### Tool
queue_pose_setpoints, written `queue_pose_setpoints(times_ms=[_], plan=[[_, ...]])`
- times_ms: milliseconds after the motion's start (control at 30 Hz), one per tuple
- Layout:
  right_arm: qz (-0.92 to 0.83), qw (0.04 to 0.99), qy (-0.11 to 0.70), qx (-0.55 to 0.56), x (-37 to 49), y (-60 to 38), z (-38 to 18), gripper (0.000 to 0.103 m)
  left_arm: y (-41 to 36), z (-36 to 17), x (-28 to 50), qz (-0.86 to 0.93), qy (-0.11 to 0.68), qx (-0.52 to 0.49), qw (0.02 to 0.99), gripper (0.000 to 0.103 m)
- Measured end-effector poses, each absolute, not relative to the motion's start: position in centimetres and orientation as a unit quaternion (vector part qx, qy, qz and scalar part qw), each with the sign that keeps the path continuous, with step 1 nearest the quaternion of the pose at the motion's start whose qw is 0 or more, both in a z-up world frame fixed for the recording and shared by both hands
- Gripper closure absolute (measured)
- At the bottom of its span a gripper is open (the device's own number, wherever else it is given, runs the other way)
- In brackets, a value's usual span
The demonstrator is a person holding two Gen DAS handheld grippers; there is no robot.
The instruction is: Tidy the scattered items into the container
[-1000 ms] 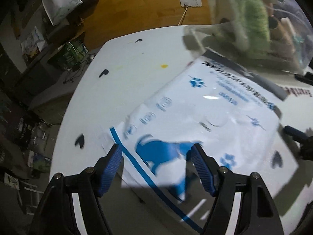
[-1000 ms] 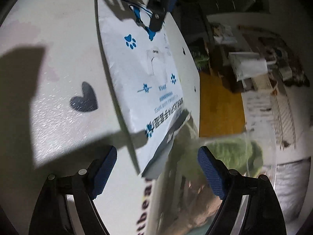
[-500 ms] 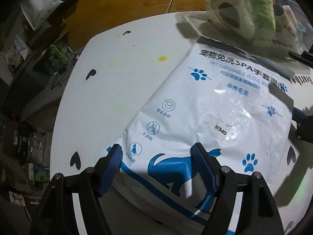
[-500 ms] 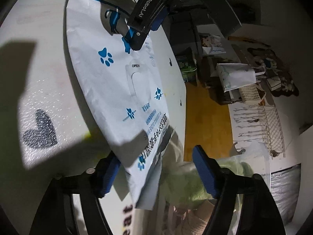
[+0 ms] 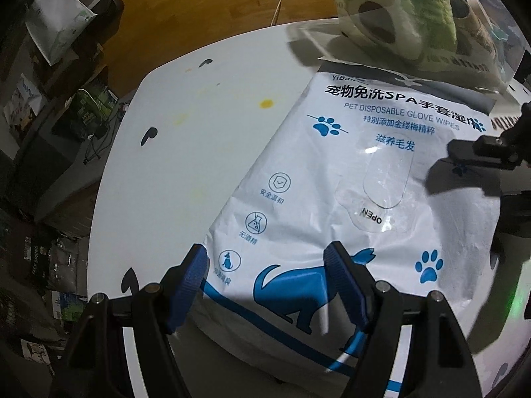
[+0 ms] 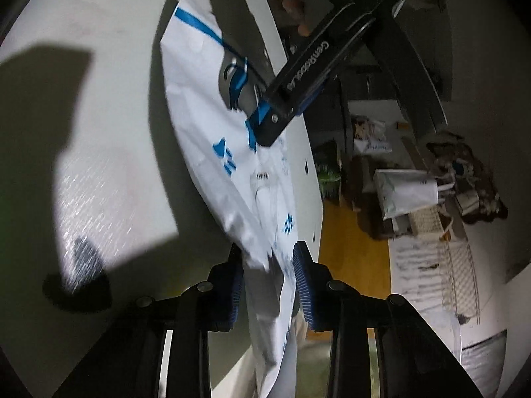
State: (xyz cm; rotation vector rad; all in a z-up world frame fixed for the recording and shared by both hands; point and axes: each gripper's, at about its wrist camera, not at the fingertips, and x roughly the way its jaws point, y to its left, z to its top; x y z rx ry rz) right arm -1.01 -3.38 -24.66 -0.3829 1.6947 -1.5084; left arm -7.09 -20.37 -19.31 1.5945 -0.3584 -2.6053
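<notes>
A white pack of pet glove wipes [image 5: 348, 179] with blue paw prints and a blue dog lies on the white table [image 5: 186, 152]. My left gripper [image 5: 265, 265] is open, its blue pads astride the pack's near end. My right gripper [image 6: 268, 275] is shut on the pack's other end [image 6: 262, 255], lifting that edge; it shows in the left wrist view as a black arm [image 5: 481, 156] at the right. A clear plastic container [image 5: 398, 10] holding a green fuzzy item stands just beyond the pack.
The table has black heart marks [image 5: 147, 136] and a yellow spot [image 5: 266, 102]. Beyond its far edge is a wooden floor [image 5: 205, 10] with a wall socket, and clutter and bags on the left [image 5: 56, 33].
My right gripper has closed on the pack's far end, having been open around it. The left gripper has risen and drawn back, showing more of the pack.
</notes>
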Motion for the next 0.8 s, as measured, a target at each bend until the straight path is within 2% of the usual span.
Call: queue_pose_setpoints(times_ms=[100,200,300,533,700,800], plan=[[-0.595,0.427,0.667,-0.139,-1.2,-4.2,-24.4,0.07,-20.4,-19.4,-7.1,-0.848,-0.111,0.518,0.033,0.027],[-0.584,0.442,0.672,-0.109,-1.3,-5.0,-24.4,0.085,-20.3,-19.3,-7.2,-0.848,-0.113,0.516,0.033,0.028],[-0.581,0.454,0.672,-0.069,-1.4,-6.0,-24.1,0.087,-20.1,-19.1,-6.8,-0.852,-0.124,0.508,0.034,0.03],[-0.623,0.5,0.584,0.143,-3.5,-10.0,-19.9,0.087,-18.2,-16.3,-1.2,-0.874,-0.155,0.46,0.013,0.03],[-0.626,0.517,0.526,0.252,-5.2,-12.0,-18.4,0.087,-15.1,-14.0,3.1,-0.88,-0.228,0.416,-0.012,0.03],[-0.62,0.524,0.507,0.292,-6.0,-12.9,-17.7,0.087,-13.4,-14.4,3.9,-0.871,-0.282,0.402,-0.033,0.03]])
